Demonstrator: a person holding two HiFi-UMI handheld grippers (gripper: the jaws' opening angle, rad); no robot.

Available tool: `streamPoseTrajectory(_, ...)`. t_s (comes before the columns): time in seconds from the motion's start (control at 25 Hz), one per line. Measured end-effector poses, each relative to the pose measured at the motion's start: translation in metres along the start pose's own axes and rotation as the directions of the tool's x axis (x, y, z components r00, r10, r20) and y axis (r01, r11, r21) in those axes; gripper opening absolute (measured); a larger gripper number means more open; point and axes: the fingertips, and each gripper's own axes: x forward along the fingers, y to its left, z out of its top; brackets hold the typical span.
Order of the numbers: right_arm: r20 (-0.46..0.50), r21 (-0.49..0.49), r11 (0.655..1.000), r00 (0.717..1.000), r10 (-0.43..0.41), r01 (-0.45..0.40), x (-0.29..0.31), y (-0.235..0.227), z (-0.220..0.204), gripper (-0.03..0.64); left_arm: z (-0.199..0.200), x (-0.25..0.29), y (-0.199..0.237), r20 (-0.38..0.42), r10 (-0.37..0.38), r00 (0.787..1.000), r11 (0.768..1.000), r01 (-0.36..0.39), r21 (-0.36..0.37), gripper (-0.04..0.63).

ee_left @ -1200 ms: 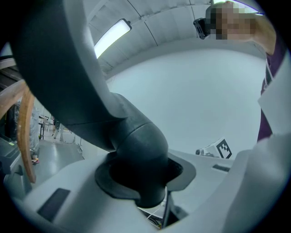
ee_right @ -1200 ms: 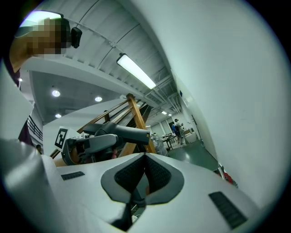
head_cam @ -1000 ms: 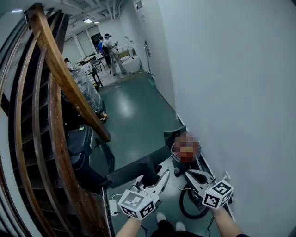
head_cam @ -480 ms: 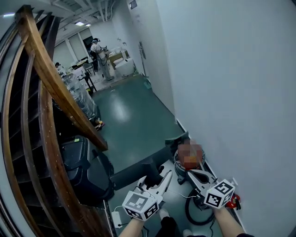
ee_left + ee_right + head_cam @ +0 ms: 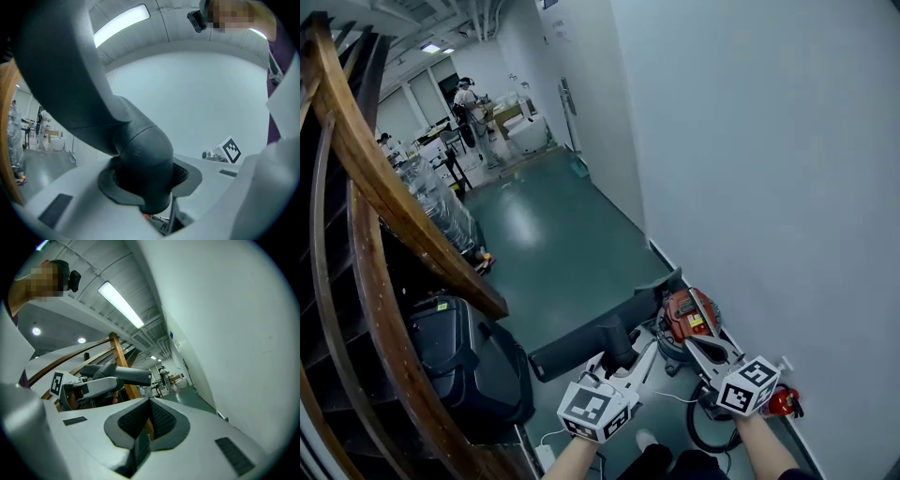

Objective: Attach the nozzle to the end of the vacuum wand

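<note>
My left gripper [image 5: 630, 361] is shut on the neck of a dark grey floor nozzle [image 5: 600, 336], whose wide head lies crosswise above the floor. In the left gripper view the nozzle's round neck [image 5: 140, 150] sits between the pads [image 5: 180, 174]. My right gripper [image 5: 698, 345] is to the right of it, shut and holding nothing; its pads [image 5: 157, 418] meet in the right gripper view, where the nozzle [image 5: 124, 375] shows at the left. Just beyond both grippers, a red and black vacuum cleaner [image 5: 689, 314] stands on the floor by the wall, its black hose [image 5: 701, 429] looping below my right gripper.
A white wall [image 5: 769, 169] runs along the right. A curved wooden stair rail [image 5: 384, 197] and a black case [image 5: 455, 352] are on the left. The green floor [image 5: 548, 244] stretches ahead to tables and people [image 5: 467, 101] far off.
Both grippers have travelled forward along the corridor, the nozzle still held. The vacuum cleaner has come closer and the stair rail has slid left.
</note>
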Motion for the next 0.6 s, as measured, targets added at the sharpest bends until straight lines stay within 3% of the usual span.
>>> streamPoseTrajectory(0.24, -0.017, 0.001, 0.998, 0.998, -0.063, 0.063, 0.016, -0.02, -0.005, 0.017, -0.007, 0.018, 0.03, -0.003, -0.033, 0.999, 0.999, 0.033, -0.035, 0.13)
streamPoseTrajectory(0.6, -0.016, 0.036, 0.989, 0.989, -0.145, 0.145, 0.028, -0.084, -0.001, 0.017, -0.02, 0.081, 0.057, -0.021, -0.076, 0.997, 0.995, 0.075, -0.059, 0.13)
